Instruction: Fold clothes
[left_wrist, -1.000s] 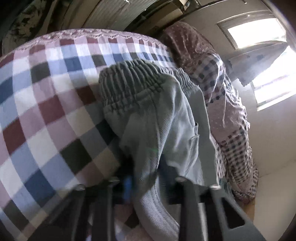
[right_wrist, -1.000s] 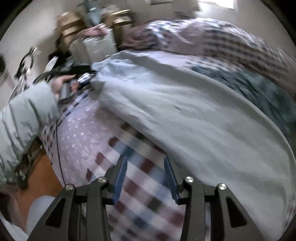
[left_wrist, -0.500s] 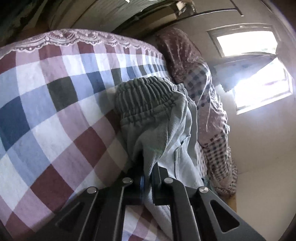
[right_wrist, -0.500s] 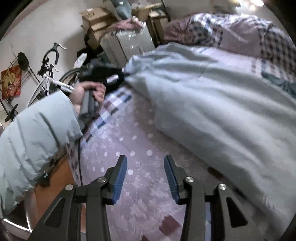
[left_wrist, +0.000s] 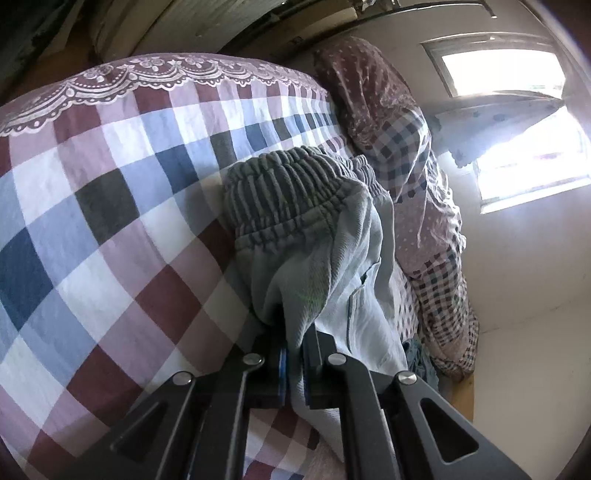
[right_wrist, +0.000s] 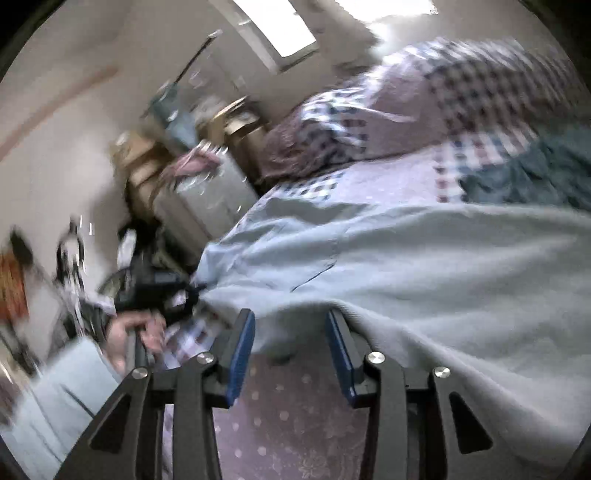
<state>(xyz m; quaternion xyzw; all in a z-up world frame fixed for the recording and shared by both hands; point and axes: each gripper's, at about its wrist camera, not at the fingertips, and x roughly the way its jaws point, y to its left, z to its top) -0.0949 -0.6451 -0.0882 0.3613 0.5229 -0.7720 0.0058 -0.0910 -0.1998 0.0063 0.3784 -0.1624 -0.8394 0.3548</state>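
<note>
Trousers (left_wrist: 332, 258) lie across the checked bedspread (left_wrist: 92, 221), their near edge pinched tight by the left gripper (left_wrist: 293, 354). Right gripper (right_wrist: 290, 343) stands half open, seemingly empty though blurred; grabbing only 1 layer would skew the fold.

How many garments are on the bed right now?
2 visible: pale trousers clamped in the left tool, and a dark teal garment by the quilt. More may be hidden.

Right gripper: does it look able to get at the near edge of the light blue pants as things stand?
Probably yes. The right gripper is open, with the light blue pants edge just ahead of its fingertips on the bedspread; nothing intervenes.
</note>
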